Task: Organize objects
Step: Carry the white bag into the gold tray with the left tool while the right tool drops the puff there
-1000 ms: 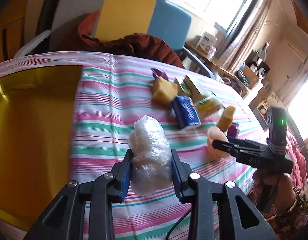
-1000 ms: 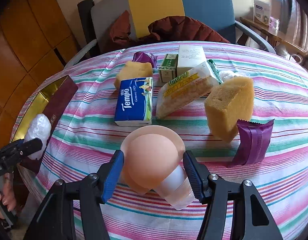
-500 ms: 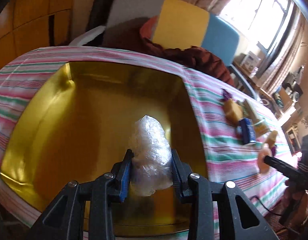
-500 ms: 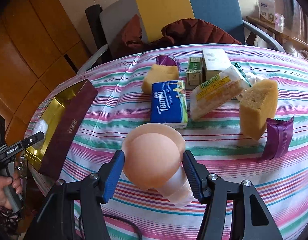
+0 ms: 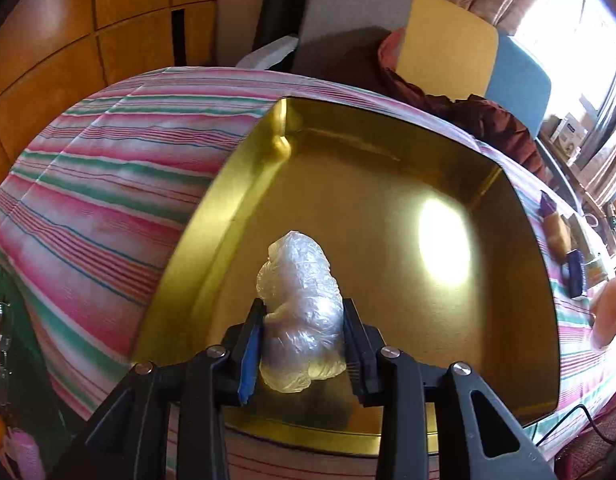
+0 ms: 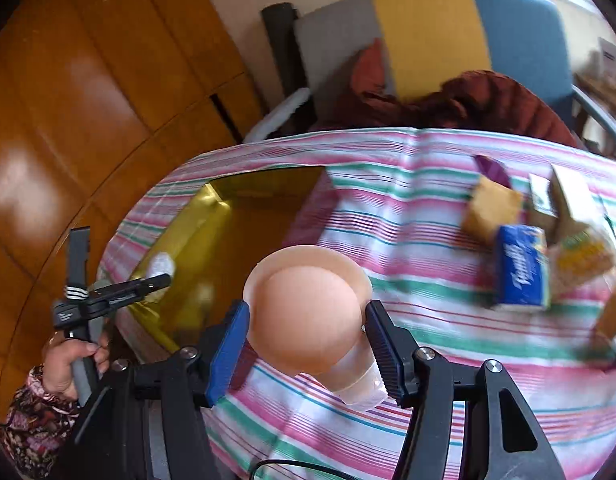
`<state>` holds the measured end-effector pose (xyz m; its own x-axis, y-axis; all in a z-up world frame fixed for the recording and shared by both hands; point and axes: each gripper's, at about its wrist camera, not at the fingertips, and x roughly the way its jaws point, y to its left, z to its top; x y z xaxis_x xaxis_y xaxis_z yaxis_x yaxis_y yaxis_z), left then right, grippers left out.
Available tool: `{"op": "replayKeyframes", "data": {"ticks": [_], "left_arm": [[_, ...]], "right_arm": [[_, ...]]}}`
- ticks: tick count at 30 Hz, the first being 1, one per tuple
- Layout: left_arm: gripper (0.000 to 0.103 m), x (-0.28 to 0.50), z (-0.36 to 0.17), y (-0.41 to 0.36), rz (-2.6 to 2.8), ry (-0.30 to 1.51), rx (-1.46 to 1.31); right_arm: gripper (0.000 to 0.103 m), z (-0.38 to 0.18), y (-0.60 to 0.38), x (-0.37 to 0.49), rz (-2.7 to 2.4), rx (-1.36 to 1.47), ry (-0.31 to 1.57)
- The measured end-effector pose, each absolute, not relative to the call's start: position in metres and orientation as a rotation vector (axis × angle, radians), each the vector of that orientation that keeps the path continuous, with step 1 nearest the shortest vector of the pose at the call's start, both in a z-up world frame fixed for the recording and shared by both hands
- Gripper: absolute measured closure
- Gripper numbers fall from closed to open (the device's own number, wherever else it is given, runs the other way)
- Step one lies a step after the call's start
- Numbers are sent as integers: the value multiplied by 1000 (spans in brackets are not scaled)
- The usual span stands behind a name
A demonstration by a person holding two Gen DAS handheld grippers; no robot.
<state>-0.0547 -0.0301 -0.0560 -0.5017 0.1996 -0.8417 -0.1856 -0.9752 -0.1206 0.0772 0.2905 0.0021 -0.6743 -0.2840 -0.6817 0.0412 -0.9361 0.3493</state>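
Held a crumpled plastic bag point(image 5: 302, 312) in the left gripper point(image 5: 304, 344), jaws pinched on its lower sides, low over the near part of the gold tray point(image 5: 387, 208); could not tell whether the bag touched the tray floor. Pointed away from the camera toward the tray's far wall, long axis running along the fingers. Carried a peach cup point(image 6: 308, 312) in the right gripper point(image 6: 308, 340), jaws closed against its body, rim turned toward the tray, long axis lying along the fingers, above the striped surface point(image 6: 407, 248) just beside the tray's right edge. Best done, by judgement, by lowering the bag to the floor before opening, then keeping to the left half to leave room for the cup, tissue pack point(image 6: 521, 266) and sponge point(image 6: 491, 210).
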Motion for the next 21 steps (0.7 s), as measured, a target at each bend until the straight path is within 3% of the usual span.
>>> {"op": "replayKeyframes", "data": {"ticks": [2,10,12,13,14,21], "left_arm": [[59,-55,-56,-39,2569,-28,-1448],[49,-56,-46,-65,2578,-248,-1423],[49,-53,-41,-77,2606,-387,-1380],[49,-52,-38,-82,2621,-443,-1361],[49,-49,-35,-87,2635,-499,-1332],[49,-40,-23,-92,2700,-579,-1253]], "right_arm": [[43,4,273,69,-2649,1158,-432],[42,-6,205,36,-2530,1177,-341],[47,-10,189,29,-2533,1193,-273],[61,-11,183,25,-2513,1188,-270],[64,-13,177,21,-2496,1190,-272],[64,-21,151,3,-2494,1213,-185]]}}
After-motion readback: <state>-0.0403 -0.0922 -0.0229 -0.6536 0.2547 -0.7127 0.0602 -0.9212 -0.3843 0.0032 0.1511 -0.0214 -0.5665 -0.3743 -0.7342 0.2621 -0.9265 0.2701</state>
